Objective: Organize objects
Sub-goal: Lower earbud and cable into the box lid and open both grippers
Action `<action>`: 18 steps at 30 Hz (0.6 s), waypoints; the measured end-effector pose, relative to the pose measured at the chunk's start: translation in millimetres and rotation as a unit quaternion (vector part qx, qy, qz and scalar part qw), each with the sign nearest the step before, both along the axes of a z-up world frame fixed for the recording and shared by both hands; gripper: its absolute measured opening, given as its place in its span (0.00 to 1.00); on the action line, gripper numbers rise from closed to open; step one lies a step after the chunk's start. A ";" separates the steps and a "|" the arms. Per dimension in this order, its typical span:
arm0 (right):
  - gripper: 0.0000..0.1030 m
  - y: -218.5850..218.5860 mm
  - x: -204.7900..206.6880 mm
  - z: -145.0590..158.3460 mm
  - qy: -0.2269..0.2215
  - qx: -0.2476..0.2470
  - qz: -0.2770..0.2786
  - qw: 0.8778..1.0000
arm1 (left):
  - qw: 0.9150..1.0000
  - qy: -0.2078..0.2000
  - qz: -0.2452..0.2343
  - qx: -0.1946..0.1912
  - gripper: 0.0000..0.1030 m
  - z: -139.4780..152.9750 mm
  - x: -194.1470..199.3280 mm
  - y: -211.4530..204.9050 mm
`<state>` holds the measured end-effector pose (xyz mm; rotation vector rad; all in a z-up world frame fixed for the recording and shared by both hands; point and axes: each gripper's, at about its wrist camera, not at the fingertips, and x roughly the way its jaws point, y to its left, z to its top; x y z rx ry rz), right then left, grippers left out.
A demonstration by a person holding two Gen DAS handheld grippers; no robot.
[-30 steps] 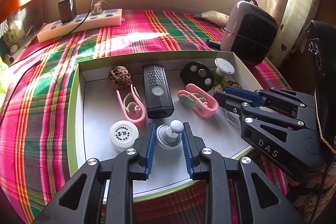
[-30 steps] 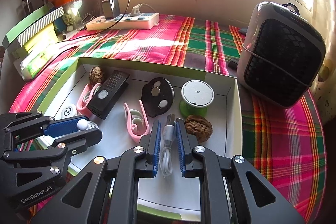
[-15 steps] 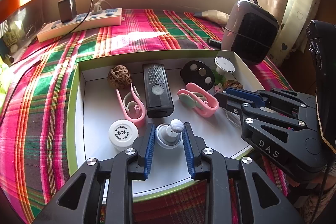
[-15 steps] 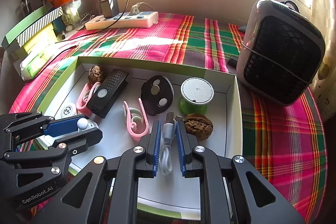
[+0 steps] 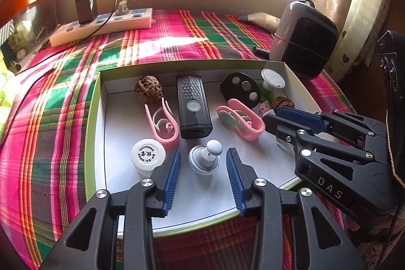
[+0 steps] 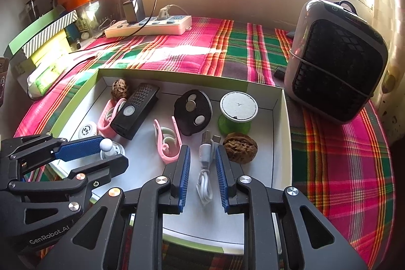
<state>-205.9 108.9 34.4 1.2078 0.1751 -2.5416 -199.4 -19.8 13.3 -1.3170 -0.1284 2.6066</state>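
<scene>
1. Now, left claw [image 5: 202, 170]: released, jaws just opened, standing clear either side of a small grey knob [image 5: 205, 159] with a round white head. The knob sits upright on the floor of the box [image 5: 101, 133], near its front edge.
2. Right claw [image 6: 202, 168]: loosened, jaws just opened a little; a coiled white cable [image 6: 206, 168] lies between the pads, seemingly no longer pinched, in the front right part of the same box.
3. Handling, knob: likely light and rigid, with a rounded head that may slip; best taken low, across the wider base.
4. Handling, cable: soft, springy, apt to uncoil; best taken across the bundled loops, not by the plugs.
5. Close neighbours: white cap [image 5: 148, 154] just left of the knob; pink clip [image 5: 163, 123] and black remote [image 5: 193, 108] behind it; walnut [image 6: 240, 147] just right of the cable; second pink clip [image 6: 168, 141] on its left.
6. Obstructions: both claws crowd the front of the box; neighbours leave little side room.
7. Further out: plaid cloth [image 6: 227, 49], power strip [image 6: 149, 25], heater [image 6: 336, 60].
</scene>
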 end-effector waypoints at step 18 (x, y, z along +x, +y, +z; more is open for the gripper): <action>0.40 8.0 35.6 18.8 0.020 -0.031 -0.021 0.999 | 0.999 0.024 0.026 -0.012 0.37 19.4 27.2 0.1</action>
